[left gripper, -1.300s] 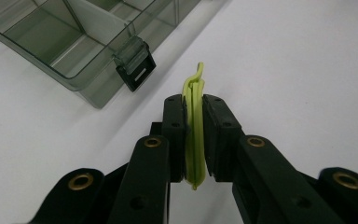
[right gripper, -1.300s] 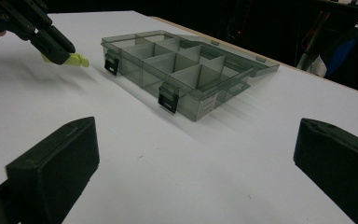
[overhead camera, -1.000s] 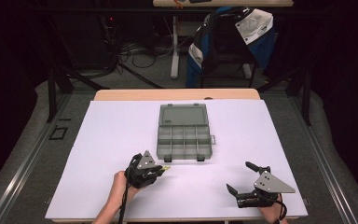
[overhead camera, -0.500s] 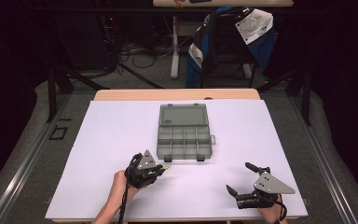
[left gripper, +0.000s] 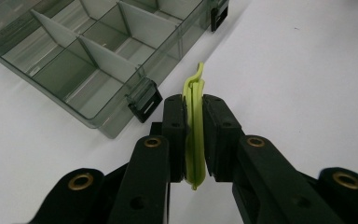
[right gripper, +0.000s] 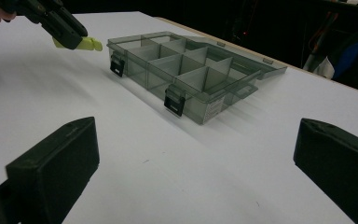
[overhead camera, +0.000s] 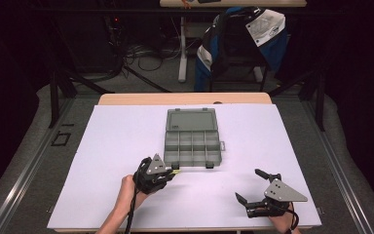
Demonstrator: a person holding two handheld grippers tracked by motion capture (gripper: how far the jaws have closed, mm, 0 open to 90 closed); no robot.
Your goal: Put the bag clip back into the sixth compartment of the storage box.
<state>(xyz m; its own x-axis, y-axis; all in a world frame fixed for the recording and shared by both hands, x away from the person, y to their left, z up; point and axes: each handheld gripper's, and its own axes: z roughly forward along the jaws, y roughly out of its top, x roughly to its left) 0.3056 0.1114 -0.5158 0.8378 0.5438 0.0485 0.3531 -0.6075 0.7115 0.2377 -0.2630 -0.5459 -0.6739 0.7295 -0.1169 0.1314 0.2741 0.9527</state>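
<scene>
One grey compartment box [overhead camera: 193, 141] lying open on the table [overhead camera: 102, 146], my left gripper [left gripper: 194, 135] pinching a yellow-green clip [left gripper: 194, 116] just beside its front latch [left gripper: 144, 100], my right gripper [overhead camera: 253, 195] spread wide, well apart.

The left gripper [overhead camera: 171, 171], clamped on its yellow-green clip [left gripper: 195, 122], has crept a touch closer to the organizer box's [overhead camera: 193, 141] near-left latch.

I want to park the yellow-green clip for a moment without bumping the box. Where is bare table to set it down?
The white table is bare left of the compartment box, right of the box out to the table's edge, and in front between the left gripper and right gripper. It is tight only at the box's near-left latch, where the clip hangs.
</scene>
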